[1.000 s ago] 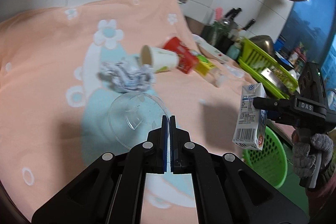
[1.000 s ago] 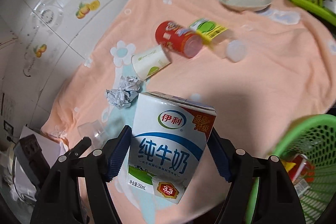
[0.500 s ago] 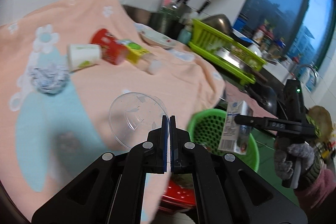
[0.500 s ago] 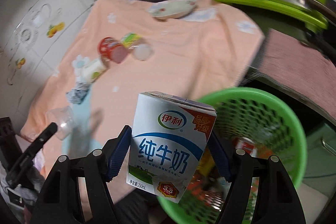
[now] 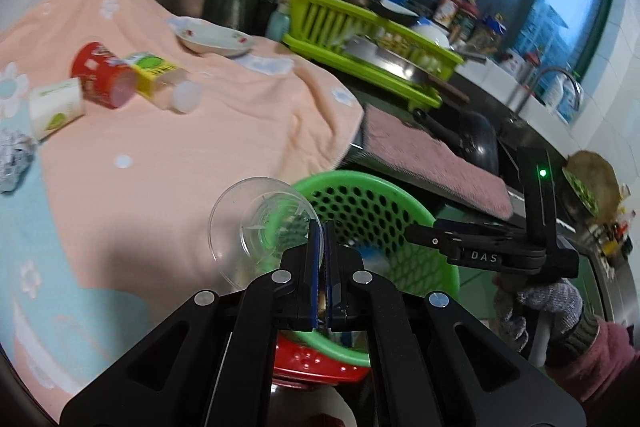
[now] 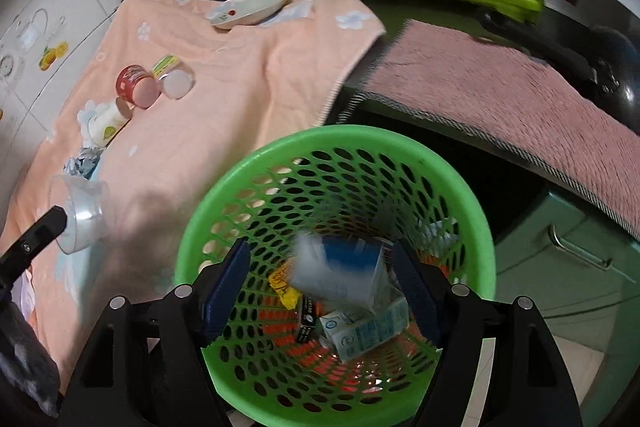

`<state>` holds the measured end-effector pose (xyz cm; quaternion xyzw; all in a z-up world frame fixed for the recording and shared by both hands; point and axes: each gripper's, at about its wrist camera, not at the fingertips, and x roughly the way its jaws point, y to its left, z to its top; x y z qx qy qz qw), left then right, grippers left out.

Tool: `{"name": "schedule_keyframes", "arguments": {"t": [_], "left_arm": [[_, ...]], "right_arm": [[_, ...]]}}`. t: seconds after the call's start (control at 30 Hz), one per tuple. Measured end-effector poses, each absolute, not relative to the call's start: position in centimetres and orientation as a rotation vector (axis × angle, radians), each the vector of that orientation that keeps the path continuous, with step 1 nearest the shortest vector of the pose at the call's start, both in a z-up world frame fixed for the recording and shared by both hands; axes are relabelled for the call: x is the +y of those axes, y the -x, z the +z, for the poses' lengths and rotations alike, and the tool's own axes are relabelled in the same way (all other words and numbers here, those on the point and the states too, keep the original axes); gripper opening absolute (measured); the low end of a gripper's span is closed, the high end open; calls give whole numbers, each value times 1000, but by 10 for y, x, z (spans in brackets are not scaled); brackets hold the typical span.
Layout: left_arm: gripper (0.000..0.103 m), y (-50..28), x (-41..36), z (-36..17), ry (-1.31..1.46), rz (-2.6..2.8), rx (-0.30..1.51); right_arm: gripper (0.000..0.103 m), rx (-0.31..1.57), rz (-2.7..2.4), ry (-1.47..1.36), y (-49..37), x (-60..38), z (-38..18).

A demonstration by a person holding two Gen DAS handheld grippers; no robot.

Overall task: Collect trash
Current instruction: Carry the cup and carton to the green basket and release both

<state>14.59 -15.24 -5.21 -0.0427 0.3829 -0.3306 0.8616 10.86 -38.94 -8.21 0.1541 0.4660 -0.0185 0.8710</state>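
My left gripper [image 5: 319, 227] is shut on the rim of a clear plastic cup [image 5: 260, 227] and holds it beside the green mesh basket [image 5: 384, 199]. The cup also shows in the right wrist view [image 6: 82, 215]. My right gripper [image 6: 322, 259] is open above the basket [image 6: 476, 203]; a blurred blue and white milk carton [image 6: 340, 273] is falling between its fingers into the basket. On the peach cloth [image 5: 224, 131] lie a red can [image 5: 102, 79], a paper cup [image 5: 56, 107], a yellow-green bottle [image 5: 160, 77] and crumpled foil [image 5: 14, 159].
A white plate [image 5: 212, 37] lies at the cloth's far end. A lime dish rack [image 5: 372, 43] with a knife stands behind. A pink mat [image 6: 500, 95] and a black pan [image 5: 468, 139] lie to the right. The basket holds other cartons and wrappers [image 6: 360, 327].
My right gripper has opened over the basket and let go of the milk carton, which is dropping in. My left gripper has carried the clear cup right, up to the basket's edge.
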Motion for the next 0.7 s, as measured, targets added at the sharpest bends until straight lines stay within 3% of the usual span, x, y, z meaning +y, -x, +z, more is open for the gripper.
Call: {"name": "schedule_keyframes", "arguments": {"t": [0.4,0.53,0.7], "left_arm": [[4,-142,-203,-72,31,-750,873],[24,-139,-208,-79,19,-749,890],[40,-137,-209,-82,14,-743,897]], "right_arm": [[78,944,-40,-388,-80,-405,-82],[79,943,-39,-402,-76,-407,-84],[80,944,-38,-412,-73,-405,-85]]}}
